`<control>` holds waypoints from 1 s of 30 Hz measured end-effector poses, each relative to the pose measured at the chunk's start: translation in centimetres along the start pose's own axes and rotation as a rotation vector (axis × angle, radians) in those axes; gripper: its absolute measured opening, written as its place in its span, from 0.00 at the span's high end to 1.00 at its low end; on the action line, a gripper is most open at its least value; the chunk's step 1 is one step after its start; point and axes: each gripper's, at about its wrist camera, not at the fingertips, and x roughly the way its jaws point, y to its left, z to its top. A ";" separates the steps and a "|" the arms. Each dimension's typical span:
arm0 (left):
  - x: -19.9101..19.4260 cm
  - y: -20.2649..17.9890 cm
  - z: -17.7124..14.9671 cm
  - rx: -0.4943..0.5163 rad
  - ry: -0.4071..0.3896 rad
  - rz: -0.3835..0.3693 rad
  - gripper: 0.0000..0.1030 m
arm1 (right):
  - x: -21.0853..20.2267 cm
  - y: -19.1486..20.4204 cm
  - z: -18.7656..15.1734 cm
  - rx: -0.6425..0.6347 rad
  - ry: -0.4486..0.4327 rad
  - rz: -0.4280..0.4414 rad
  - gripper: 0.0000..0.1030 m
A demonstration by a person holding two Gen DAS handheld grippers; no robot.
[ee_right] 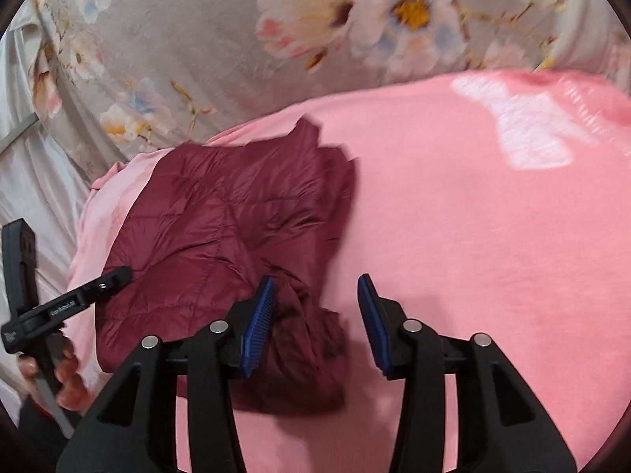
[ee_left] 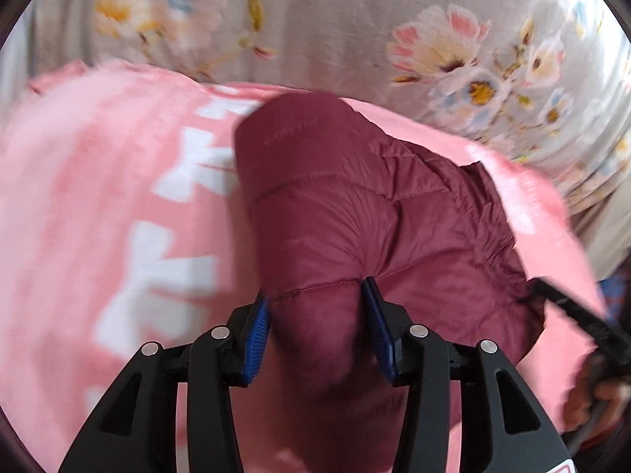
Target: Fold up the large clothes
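A maroon quilted puffer jacket lies in a folded bundle on a pink blanket with white shapes printed on it. The blanket covers part of a bed spread with a grey floral sheet, which shows beyond the blanket's far edge in both views.

In the left wrist view the left gripper has its jaws apart, and a puffy fold of the jacket bulges up between the blue pads; the right-hand pad's tip touches the fabric at a stitched seam, but the pads do not squeeze it.

In the right wrist view the right gripper also stands with jaws apart. Its left pad sits against a crumpled end of the jacket, while its right pad is over bare pink blanket, so nothing is clamped.

Each view catches the other tool at its edge: the right gripper's black finger at the jacket's right border with a hand behind it, and the left gripper resting on the jacket's left side, with a hand holding its handle.
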 end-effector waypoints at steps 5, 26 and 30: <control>-4.2 -3.8 1.2 0.094 -0.083 0.214 0.56 | -2.1 3.3 1.4 -0.093 -0.024 -0.020 0.83; 1.2 -3.9 -4.6 -0.051 0.103 0.129 0.58 | 7.8 5.2 -2.0 -0.107 0.191 -0.012 0.94; 2.6 -3.4 -4.2 -0.015 0.106 0.138 0.59 | 8.6 5.1 -2.6 -0.115 0.180 -0.025 0.97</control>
